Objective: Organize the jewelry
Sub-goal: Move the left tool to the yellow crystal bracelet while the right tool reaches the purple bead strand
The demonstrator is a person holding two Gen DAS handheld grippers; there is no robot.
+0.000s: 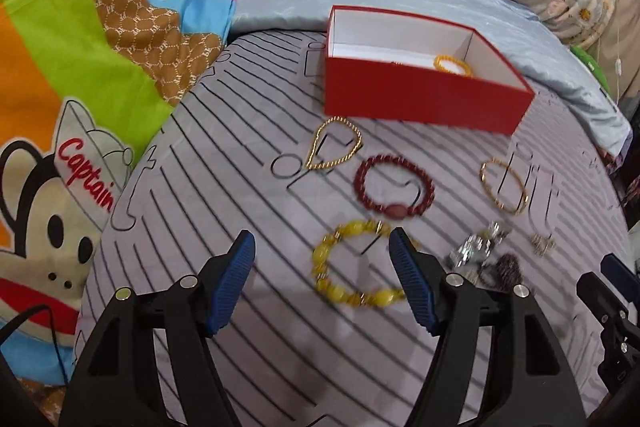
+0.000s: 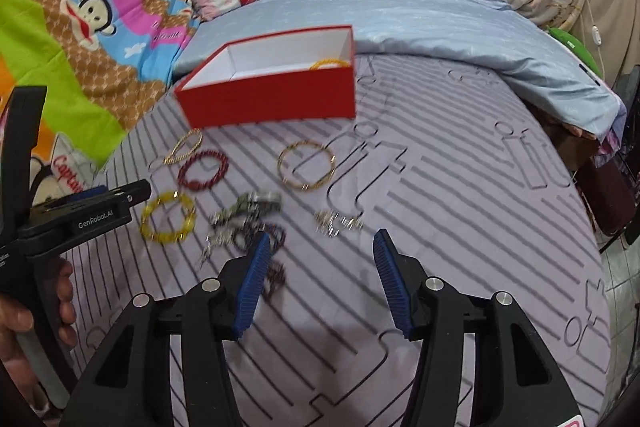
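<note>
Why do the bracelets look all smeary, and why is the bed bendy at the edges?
Left wrist view: the yellow bracelet and silver charms are smeared by motion blur; the red box less so. Right wrist view: the silver pile is smeared too. In both, the fisheye lens curves the striped sheet and leaves dark corners.

Left gripper jaws apart, empty, angled downward. Right gripper same. Left hand wraps handle.
</note>
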